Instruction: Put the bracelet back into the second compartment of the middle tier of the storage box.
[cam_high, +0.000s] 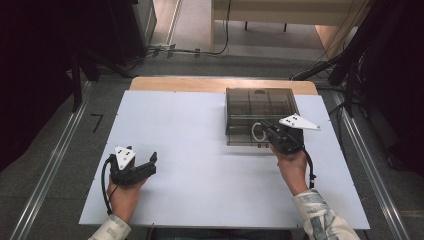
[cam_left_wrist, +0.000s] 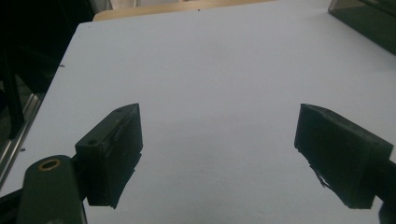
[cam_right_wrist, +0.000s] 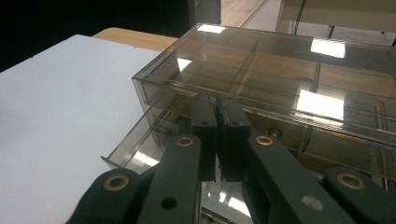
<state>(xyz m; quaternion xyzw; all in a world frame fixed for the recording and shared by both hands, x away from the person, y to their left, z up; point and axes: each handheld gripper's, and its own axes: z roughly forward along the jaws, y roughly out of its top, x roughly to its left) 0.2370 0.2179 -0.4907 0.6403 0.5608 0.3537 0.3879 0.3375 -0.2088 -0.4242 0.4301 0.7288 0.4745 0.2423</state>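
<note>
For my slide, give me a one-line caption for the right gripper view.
Right hand-held gripper, jaws nearly together, reaching into the open lower drawer of a smoked transparent drawer box.

White-topped desk (cam_high: 200, 165) with a pale wood strip along its far edge, standing on grey floor (cam_high: 65, 150); smoky translucent plastic drawer organiser (cam_high: 257, 102) resting on its far right part, divided compartments inside, lower drawer pulled slightly open
</note>
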